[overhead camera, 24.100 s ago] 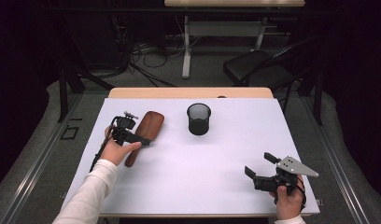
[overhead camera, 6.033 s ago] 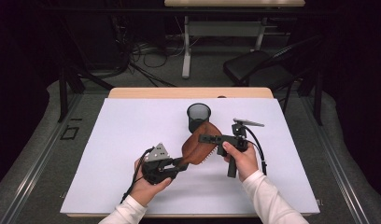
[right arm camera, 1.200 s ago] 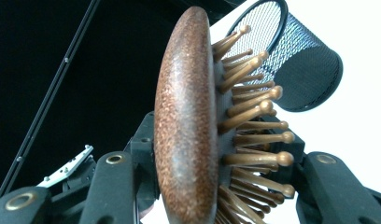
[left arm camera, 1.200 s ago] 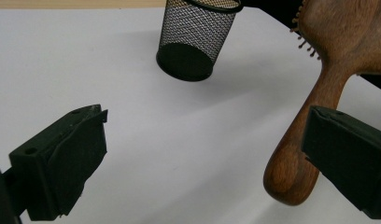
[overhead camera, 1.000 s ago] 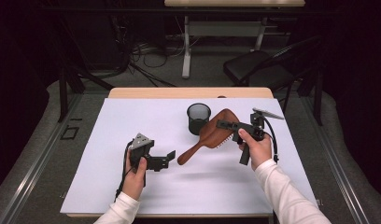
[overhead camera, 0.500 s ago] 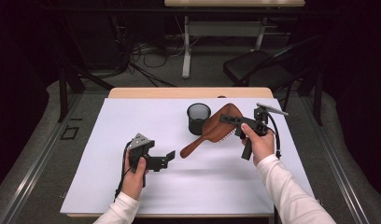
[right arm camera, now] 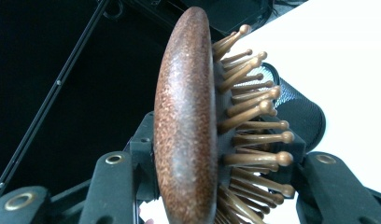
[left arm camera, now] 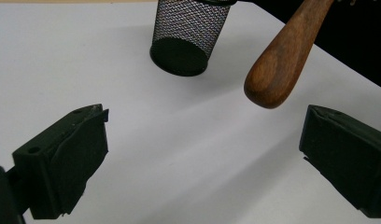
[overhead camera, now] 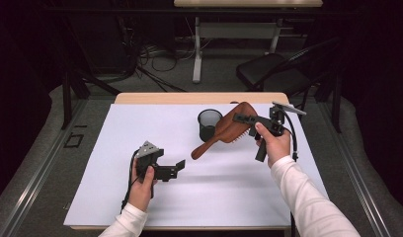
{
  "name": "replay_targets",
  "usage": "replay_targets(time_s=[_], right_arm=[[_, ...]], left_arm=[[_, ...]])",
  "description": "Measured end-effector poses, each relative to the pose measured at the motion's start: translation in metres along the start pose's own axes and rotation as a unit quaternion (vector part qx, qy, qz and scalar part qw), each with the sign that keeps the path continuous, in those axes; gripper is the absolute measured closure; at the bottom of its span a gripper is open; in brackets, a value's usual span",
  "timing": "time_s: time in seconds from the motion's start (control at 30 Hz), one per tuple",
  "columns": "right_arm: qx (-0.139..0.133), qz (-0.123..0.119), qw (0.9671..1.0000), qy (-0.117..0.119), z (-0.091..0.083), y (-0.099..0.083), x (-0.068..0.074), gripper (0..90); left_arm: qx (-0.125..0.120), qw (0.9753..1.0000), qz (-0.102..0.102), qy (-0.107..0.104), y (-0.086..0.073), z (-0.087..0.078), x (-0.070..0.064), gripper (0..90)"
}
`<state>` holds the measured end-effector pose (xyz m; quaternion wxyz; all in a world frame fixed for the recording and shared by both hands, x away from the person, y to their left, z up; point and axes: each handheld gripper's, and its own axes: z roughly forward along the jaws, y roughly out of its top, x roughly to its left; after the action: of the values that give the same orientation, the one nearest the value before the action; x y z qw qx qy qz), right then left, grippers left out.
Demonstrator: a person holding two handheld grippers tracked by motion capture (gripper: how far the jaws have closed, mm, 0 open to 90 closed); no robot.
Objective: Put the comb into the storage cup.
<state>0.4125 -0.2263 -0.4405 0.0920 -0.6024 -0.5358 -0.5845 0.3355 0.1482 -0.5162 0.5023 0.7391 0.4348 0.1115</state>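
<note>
— How much room do I have on the table (overhead camera: 115, 197)?

— Plenty. I see the white surface bare along its left edge, across the near edge and in the near right corner. The one thing standing on it is the mesh cup (overhead camera: 209, 124), toward the far edge and a little right of the middle. My left gripper (overhead camera: 178, 169) hangs low over the near left part, well clear of every edge.

— And the hairbrush?

— The hairbrush (overhead camera: 228, 129) is off the surface, held in the air just right of the cup. My right gripper (overhead camera: 239, 118) has its jaws clamped on the head, one on the smooth back and one in among the bristles, as the right gripper view shows. The head sits up near the far edge, level with the cup's rim; the handle slopes down toward the middle of the table, its tip hanging free above the surface.

— Is the left gripper near it?

— Near, not touching. In the left gripper view the rounded handle end (left arm camera: 277, 65) hangs ahead of and above the wide gap between my open jaws, which hold nothing.

— What does the brush look like?

— Dark reddish-brown wood, an oval paddle head with a speckled, domed back, ball-tipped wooden pins on a dark pad, and a smooth tapering handle.
</note>
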Motion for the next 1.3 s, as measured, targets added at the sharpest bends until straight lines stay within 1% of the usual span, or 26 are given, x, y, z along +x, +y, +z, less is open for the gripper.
replay_targets(time_s=[0.07,0.1,0.13,0.17,0.23,0.3,0.33,0.47,0.5,0.53,0.67,0.7,0.8,0.87,1.1,1.17,1.2,1.3], right_arm=[[-0.005,0.003,1.0000,0.000,0.001,0.004,0.002,48.5],[-0.003,0.003,1.0000,-0.002,0.001,0.005,0.003,48.5],[-0.008,0.003,1.0000,-0.001,0.002,0.007,0.005,48.5],[-0.005,0.002,1.0000,-0.003,0.002,0.009,0.006,48.5],[-0.013,0.001,0.9999,-0.004,0.003,0.013,0.009,48.5],[-0.013,-0.003,0.9999,-0.007,0.003,0.016,0.011,48.4],[-0.016,-0.004,0.9998,-0.011,0.003,0.018,0.013,48.4],[-0.026,-0.006,0.9995,-0.017,0.005,0.024,0.016,48.5],[-0.023,-0.005,0.9995,-0.019,0.004,0.025,0.017,48.4],[-0.025,-0.009,0.9994,-0.020,0.005,0.027,0.017,48.4],[-0.038,-0.009,0.9989,-0.026,0.006,0.032,0.019,48.4],[-0.035,-0.010,0.9989,-0.029,0.006,0.033,0.019,48.4],[-0.045,-0.011,0.9984,-0.032,0.007,0.037,0.020,48.4],[-0.046,-0.013,0.9982,-0.035,0.007,0.039,0.021,48.4],[-0.059,-0.008,0.9973,-0.041,0.008,0.044,0.022,48.4],[-0.059,-0.013,0.9971,-0.045,0.007,0.046,0.022,48.4],[-0.066,-0.011,0.9967,-0.045,0.008,0.047,0.022,48.4],[-0.072,-0.008,0.9963,-0.047,0.008,0.050,0.022,48.4]], left_arm=[[-0.001,1.0000,0.000,0.000,0.000,0.000,0.000,1.3],[-0.001,1.0000,0.000,-0.001,0.000,0.000,0.000,1.3],[-0.001,1.0000,0.000,-0.001,0.000,0.000,0.000,1.3],[-0.001,1.0000,0.000,0.000,0.000,0.000,0.000,1.4],[-0.001,1.0000,-0.001,0.000,0.000,0.000,0.000,1.3],[-0.001,1.0000,0.000,0.000,0.000,0.000,0.000,1.4],[-0.001,1.0000,0.000,0.000,0.000,0.000,0.000,1.4],[-0.001,1.0000,-0.001,0.001,0.000,-0.001,0.000,1.4],[-0.001,1.0000,-0.001,0.000,0.000,-0.001,0.000,1.4],[-0.002,1.0000,-0.001,0.001,0.000,-0.001,0.001,1.3],[-0.002,1.0000,-0.003,0.000,0.000,-0.001,0.001,1.3],[-0.002,1.0000,-0.003,0.000,0.000,-0.001,0.001,1.3],[-0.002,1.0000,-0.003,-0.001,0.000,-0.001,0.001,1.4],[-0.002,1.0000,-0.003,0.000,0.000,-0.001,0.001,1.4],[-0.004,1.0000,-0.005,-0.002,0.000,-0.001,0.001,1.4],[-0.004,1.0000,-0.004,-0.002,0.000,-0.001,0.001,1.4],[-0.004,1.0000,-0.004,-0.002,0.000,-0.001,0.001,1.4],[-0.004,1.0000,-0.005,-0.003,0.000,-0.001,0.001,1.3]])
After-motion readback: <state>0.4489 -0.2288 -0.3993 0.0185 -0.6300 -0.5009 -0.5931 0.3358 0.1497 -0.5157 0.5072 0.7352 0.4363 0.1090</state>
